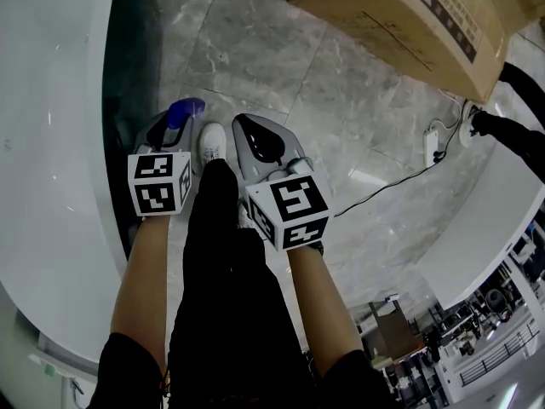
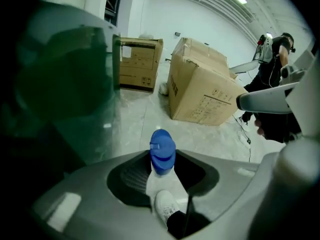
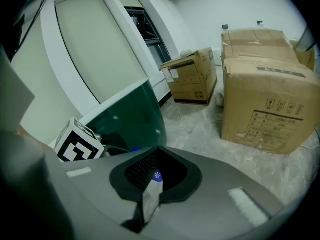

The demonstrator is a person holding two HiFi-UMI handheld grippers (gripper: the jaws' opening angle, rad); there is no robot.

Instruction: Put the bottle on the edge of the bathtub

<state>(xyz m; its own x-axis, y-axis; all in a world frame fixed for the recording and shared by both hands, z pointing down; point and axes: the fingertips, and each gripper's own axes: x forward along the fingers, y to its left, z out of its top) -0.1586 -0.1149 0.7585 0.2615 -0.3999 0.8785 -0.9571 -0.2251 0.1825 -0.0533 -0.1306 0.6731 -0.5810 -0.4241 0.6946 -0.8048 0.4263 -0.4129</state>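
The bottle [image 1: 186,109] shows its blue cap [image 2: 162,151] sticking up between the jaws of my left gripper [image 1: 174,124], which is shut on it. The bottle's body is mostly hidden by the jaws. This gripper hangs over the marble floor, just right of the white bathtub [image 1: 51,186] and its dark green glass panel [image 1: 128,58]. My right gripper [image 1: 249,128] is close beside it on the right, shut, with nothing between its fingers. In the right gripper view, only a thin slit shows at the right gripper [image 3: 149,189].
A large cardboard box [image 1: 409,24] stands ahead on the right, with another box [image 2: 140,64] farther back. A cable and power strip [image 1: 430,147] lie on the floor beside a white counter [image 1: 494,228]. My white shoe [image 1: 211,143] is below the grippers. Another person [image 2: 272,74] stands far right.
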